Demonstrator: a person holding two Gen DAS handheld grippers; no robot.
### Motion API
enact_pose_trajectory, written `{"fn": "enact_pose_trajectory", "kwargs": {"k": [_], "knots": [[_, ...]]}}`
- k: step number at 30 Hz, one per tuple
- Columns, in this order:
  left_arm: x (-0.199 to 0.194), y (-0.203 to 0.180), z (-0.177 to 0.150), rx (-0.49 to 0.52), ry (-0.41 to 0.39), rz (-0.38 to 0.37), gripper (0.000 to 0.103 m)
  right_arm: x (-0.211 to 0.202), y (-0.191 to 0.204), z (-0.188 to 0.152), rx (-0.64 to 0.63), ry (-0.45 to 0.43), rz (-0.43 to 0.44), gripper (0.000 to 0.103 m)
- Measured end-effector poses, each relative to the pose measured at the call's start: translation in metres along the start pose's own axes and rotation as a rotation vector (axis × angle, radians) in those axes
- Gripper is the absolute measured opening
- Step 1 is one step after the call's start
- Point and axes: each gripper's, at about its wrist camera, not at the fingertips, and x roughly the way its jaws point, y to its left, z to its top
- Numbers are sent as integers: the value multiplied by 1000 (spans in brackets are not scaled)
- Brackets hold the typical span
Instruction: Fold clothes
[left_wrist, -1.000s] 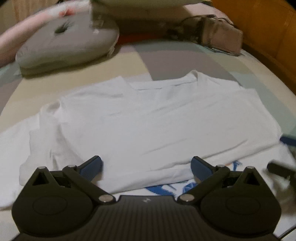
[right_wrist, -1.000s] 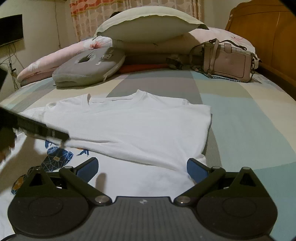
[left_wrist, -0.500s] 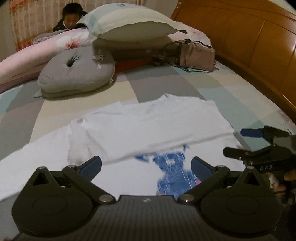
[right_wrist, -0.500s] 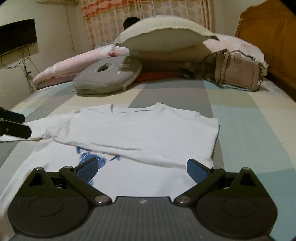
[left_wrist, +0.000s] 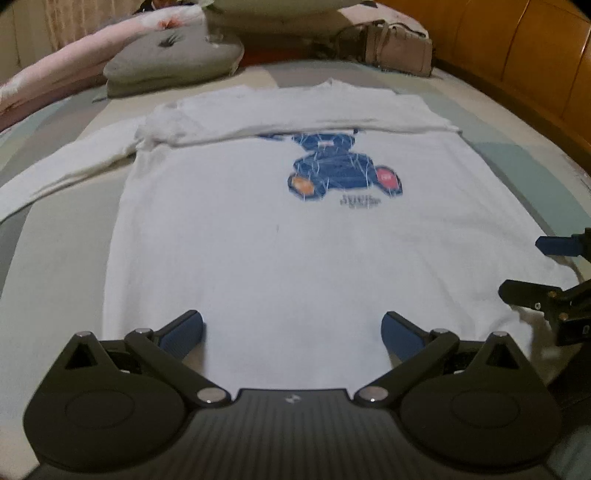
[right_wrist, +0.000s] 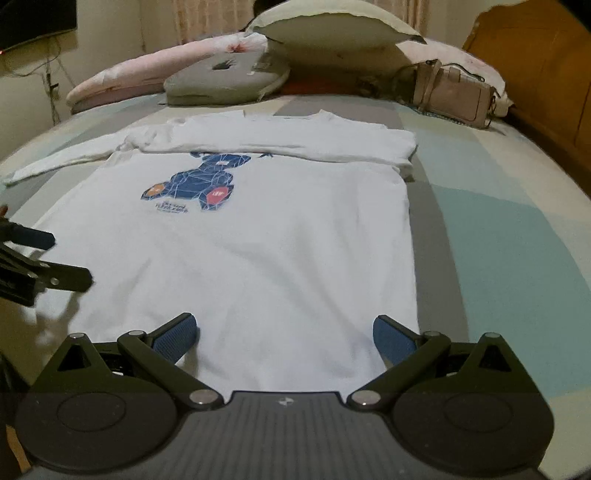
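Observation:
A white long-sleeved shirt (left_wrist: 258, 229) with a blue bear print (left_wrist: 340, 166) lies flat on the bed, hem toward me; it also shows in the right wrist view (right_wrist: 258, 229). Its top part is folded down over the chest. One sleeve (left_wrist: 66, 166) stretches out to the left. My left gripper (left_wrist: 291, 330) is open and empty over the hem's left half. My right gripper (right_wrist: 286, 334) is open and empty over the hem's right corner. Each gripper shows at the edge of the other's view, the right one (left_wrist: 546, 269) and the left one (right_wrist: 48, 258).
A grey ring cushion (right_wrist: 225, 75), pillows (right_wrist: 332, 35) and a beige handbag (right_wrist: 458, 94) lie at the far end of the bed. A wooden headboard (left_wrist: 517, 62) runs along the right. The patchwork bedspread (right_wrist: 498, 229) lies bare to the right of the shirt.
Both grippers have pulled back toward the hem. The bear print and the shirt's lower half, mostly out of sight before, are in full view.

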Motion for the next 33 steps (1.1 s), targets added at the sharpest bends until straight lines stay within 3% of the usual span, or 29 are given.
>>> {"fn": "enact_pose_trajectory", "kwargs": {"k": [3, 8, 10, 12, 17, 22, 27, 30, 33], "knots": [[-6, -4, 2, -2, 24, 11, 102, -3, -1, 1, 20, 20, -5, 103], [-8, -11, 9, -7, -30, -30, 102, -14, 4, 1, 41, 31, 1, 103], [4, -13, 8, -17, 15, -26, 102, -15, 3, -2, 40, 41, -1, 103], [5, -16, 6, 5, 2, -9, 102, -16, -1, -6, 57, 54, -14, 103], [2, -8, 22, 10, -48, -10, 102, -27, -17, -6, 130, 7, 27, 103], [23, 13, 65, -30, -110, -3, 102, -28, -31, 17, 191, -72, 37, 103], [62, 33, 100, -33, -85, -2, 102, -15, -33, 52, 154, -112, 60, 103], [81, 50, 101, -60, -81, -50, 102, 4, -27, 78, 65, -105, 90, 103], [83, 58, 89, -54, -131, -67, 102, 33, -17, 101, -23, -79, 120, 103]]}}
